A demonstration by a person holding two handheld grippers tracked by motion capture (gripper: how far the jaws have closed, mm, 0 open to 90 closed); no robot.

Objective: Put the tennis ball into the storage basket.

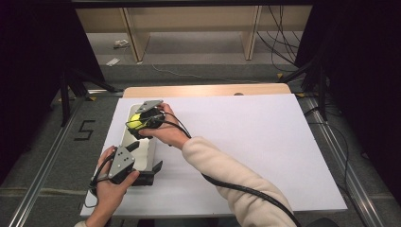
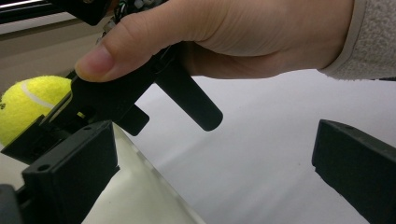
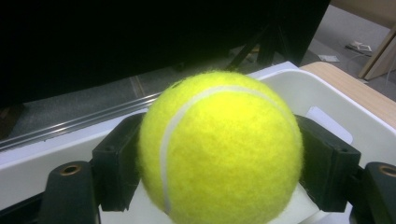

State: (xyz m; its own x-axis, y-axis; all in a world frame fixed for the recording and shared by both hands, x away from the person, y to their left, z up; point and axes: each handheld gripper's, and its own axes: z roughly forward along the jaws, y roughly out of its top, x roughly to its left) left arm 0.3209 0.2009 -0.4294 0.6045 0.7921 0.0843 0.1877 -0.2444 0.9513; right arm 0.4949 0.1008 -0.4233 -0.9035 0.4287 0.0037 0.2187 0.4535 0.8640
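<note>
Tennis ball (image 3: 219, 149), pinched in right tool (image 3: 219, 172), sits above white bin's rim (image 3: 327, 88).

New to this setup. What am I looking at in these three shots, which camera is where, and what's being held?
No robot arm here: a person at a table holds a two-jaw gripper in each hand.

The high view looks down from above the person's side. It shows the white table and a white tray at its left.

The other two pictures come from cameras riding on the grippers, looking along their black jaws.

The right gripper is clamped on a yellow tennis ball, held above the tray.

The left gripper has its jaws apart with nothing between them, beside the tray's near end. Its view looks up at the right hand and the ball.
</note>
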